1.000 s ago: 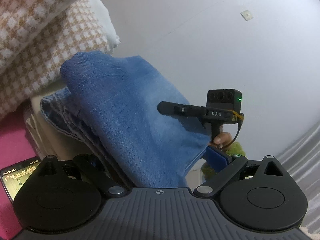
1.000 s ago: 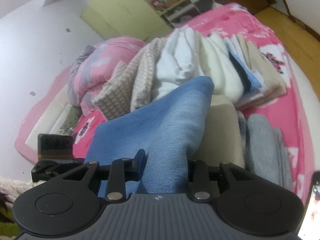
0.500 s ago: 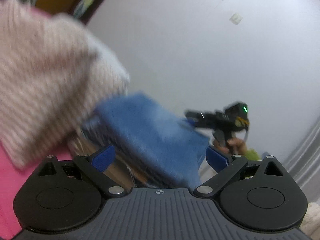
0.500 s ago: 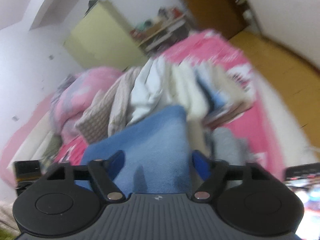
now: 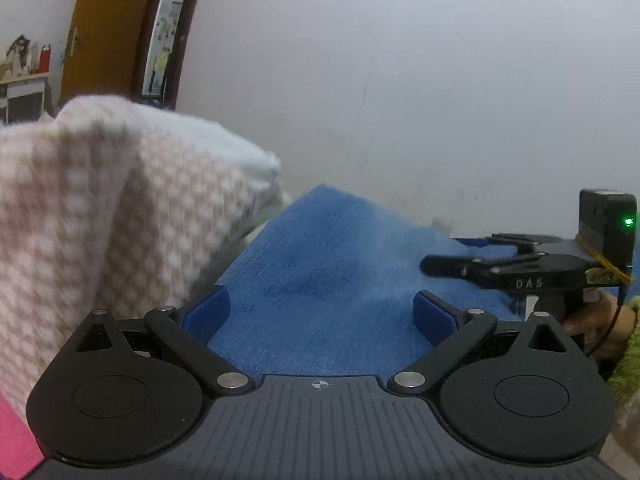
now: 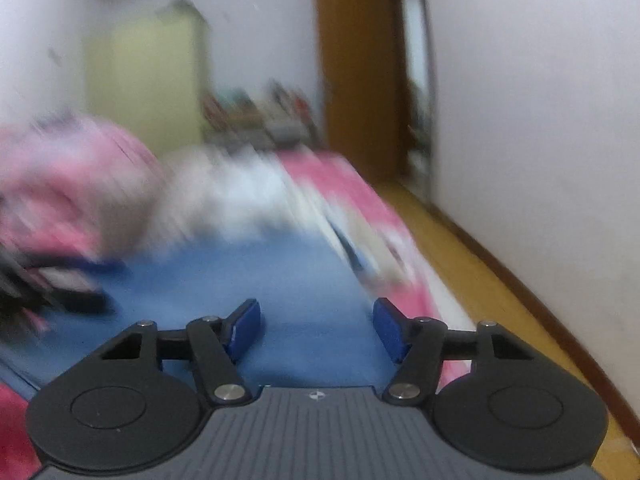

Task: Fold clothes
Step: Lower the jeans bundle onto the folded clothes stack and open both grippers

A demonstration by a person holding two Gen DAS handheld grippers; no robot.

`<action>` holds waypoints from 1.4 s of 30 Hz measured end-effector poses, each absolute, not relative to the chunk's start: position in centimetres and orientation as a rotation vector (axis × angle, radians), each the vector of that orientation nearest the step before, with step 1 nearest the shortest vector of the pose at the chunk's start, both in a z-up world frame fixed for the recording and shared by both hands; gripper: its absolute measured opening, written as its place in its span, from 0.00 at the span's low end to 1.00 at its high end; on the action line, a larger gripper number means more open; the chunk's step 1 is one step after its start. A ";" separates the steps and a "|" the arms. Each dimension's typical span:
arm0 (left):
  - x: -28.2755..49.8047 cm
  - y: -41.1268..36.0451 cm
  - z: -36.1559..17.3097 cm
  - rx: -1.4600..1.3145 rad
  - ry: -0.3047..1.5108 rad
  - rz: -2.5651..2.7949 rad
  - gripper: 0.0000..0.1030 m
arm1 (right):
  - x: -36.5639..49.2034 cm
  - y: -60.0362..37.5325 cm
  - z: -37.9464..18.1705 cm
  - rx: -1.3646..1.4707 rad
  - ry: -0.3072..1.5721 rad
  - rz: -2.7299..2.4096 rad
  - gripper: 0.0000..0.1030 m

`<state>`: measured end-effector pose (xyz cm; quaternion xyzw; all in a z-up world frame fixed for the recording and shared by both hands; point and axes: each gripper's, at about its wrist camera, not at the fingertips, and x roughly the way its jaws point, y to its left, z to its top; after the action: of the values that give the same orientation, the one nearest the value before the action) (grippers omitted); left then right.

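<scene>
Blue denim garment (image 5: 332, 280): being seen folded flat beside checked cloth (image 5: 100, 216); judged heavy, stiff; best gripped at edges. Left gripper (image 5: 320, 312), right gripper (image 6: 316, 326): being held spread, pinching nothing.

Pink bed (image 6: 356, 184) under blue denim garment (image 6: 280, 280), blurred folded clothes (image 6: 240, 200).

A bedroom with plain white walls (image 5: 440, 80), a brown wooden door (image 6: 352, 72), a pale yellow-green wardrobe (image 6: 144, 80), yellow wooden floor (image 6: 480, 280), and a pink bed (image 6: 352, 184).
</scene>
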<state>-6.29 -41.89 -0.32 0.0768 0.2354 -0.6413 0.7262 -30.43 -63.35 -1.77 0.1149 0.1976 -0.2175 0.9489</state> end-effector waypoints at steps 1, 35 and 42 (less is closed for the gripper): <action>-6.3 -41.8 -0.3 0.179 0.516 -1.419 0.97 | -30.8 -63.8 -2.3 0.287 0.372 -0.438 0.67; -11.0 -41.4 -0.1 0.434 0.338 -1.560 1.00 | -34.1 -56.7 -1.9 0.133 0.260 -0.554 0.34; -12.2 -41.4 -0.6 0.490 0.314 -1.529 1.00 | -33.2 -53.7 -2.3 0.025 0.335 -0.545 0.50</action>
<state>-12.17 -41.40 -0.55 0.2187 0.1400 -0.6820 0.6837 -33.19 -53.68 -2.35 0.0120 0.1645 -0.2681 0.9492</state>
